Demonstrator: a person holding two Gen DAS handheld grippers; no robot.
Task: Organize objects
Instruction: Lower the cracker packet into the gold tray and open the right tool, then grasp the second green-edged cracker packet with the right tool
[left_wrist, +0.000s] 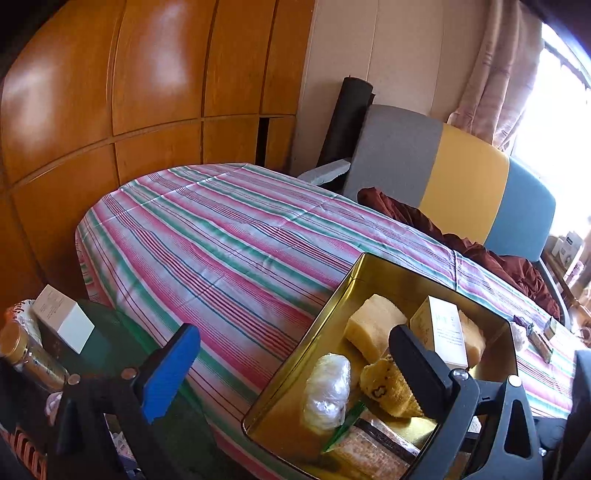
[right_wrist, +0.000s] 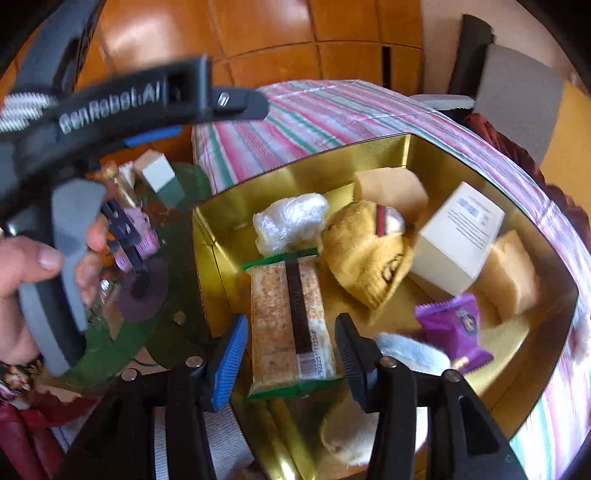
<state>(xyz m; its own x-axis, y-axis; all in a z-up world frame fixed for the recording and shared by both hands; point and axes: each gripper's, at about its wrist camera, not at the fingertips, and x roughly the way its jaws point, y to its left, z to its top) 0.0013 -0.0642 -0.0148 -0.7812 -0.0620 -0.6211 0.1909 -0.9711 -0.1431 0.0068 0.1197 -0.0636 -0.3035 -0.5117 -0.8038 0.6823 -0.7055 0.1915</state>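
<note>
A gold tin (left_wrist: 332, 302) (right_wrist: 436, 151) lies on the striped bed. It holds a cracker packet (right_wrist: 291, 325) (left_wrist: 373, 450), a clear plastic-wrapped bundle (right_wrist: 291, 221) (left_wrist: 327, 391), a yellow knit piece (right_wrist: 365, 251) (left_wrist: 388, 387), a white box (right_wrist: 458, 236) (left_wrist: 443, 332), yellow sponges (right_wrist: 391, 186) (left_wrist: 373, 321) and a purple packet (right_wrist: 454, 328). My right gripper (right_wrist: 291, 362) is open over the cracker packet, a finger on each side, not touching. My left gripper (left_wrist: 291, 373) is open and empty, above the tin's left edge. It also shows in the right wrist view (right_wrist: 162, 110), held by a hand.
A green side table (left_wrist: 99, 332) (right_wrist: 162, 221) left of the bed carries a white box (left_wrist: 62, 317), a jar (left_wrist: 29, 358) and small items. Small packets (left_wrist: 539, 343) lie on the bed right of the tin. A striped sofa (left_wrist: 461, 181) and wooden wardrobe (left_wrist: 147, 92) stand behind.
</note>
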